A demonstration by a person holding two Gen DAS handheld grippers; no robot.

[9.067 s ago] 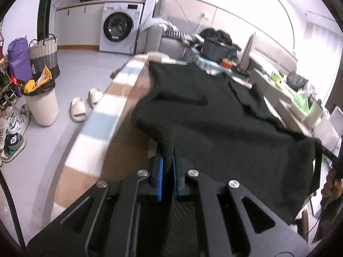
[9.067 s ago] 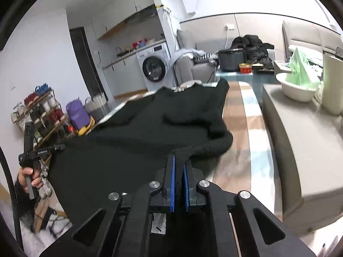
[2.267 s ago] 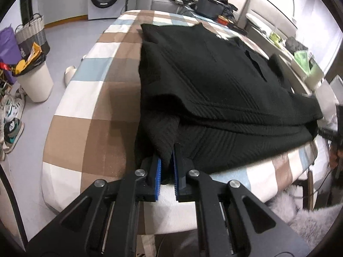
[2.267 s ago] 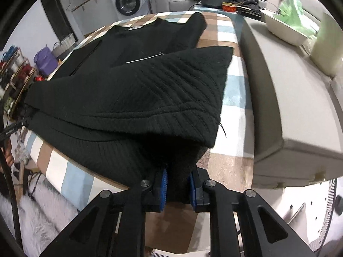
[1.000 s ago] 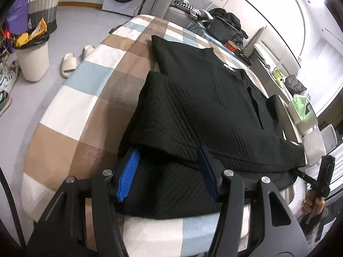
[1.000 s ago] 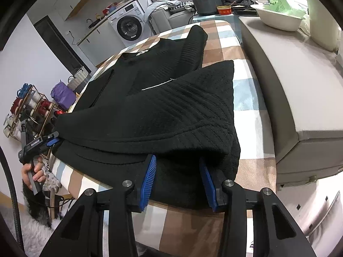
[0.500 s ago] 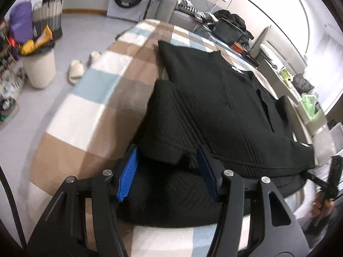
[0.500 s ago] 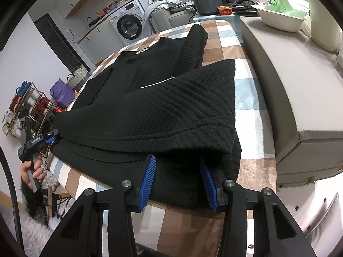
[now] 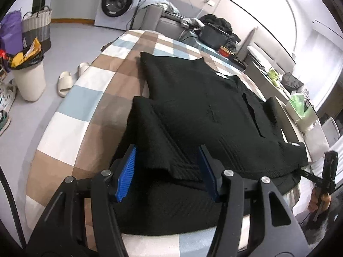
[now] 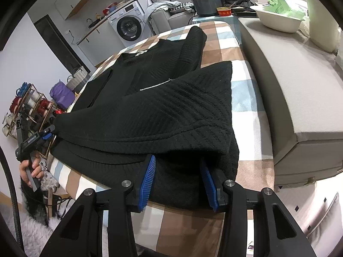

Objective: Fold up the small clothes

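Note:
A black knit sweater [image 9: 203,107] lies on the checked tablecloth [image 9: 85,111], its lower part folded up over the body. My left gripper [image 9: 167,171] is open at the near left corner of the fold, and the ribbed hem lies loose between its blue pads [image 9: 126,171]. In the right wrist view the sweater [image 10: 171,107] shows the same fold. My right gripper [image 10: 178,182] stands open around the near right corner, its pads [image 10: 148,180] clear of the cloth. Each view shows the other gripper in a hand [image 10: 30,169] at the table's edge.
A grey cushioned bench [image 10: 300,81] runs along the table's right side, carrying a white bowl [image 10: 278,19]. A black pot [image 10: 208,4] stands at the far end. On the floor to the left are a bin [image 9: 27,79], slippers [image 9: 66,81] and a washing machine [image 9: 120,2].
Both grippers were shut on the sweater's hem about two seconds ago; they have let go and now stand open. In the last second the left one tilted slightly; the right kept still.

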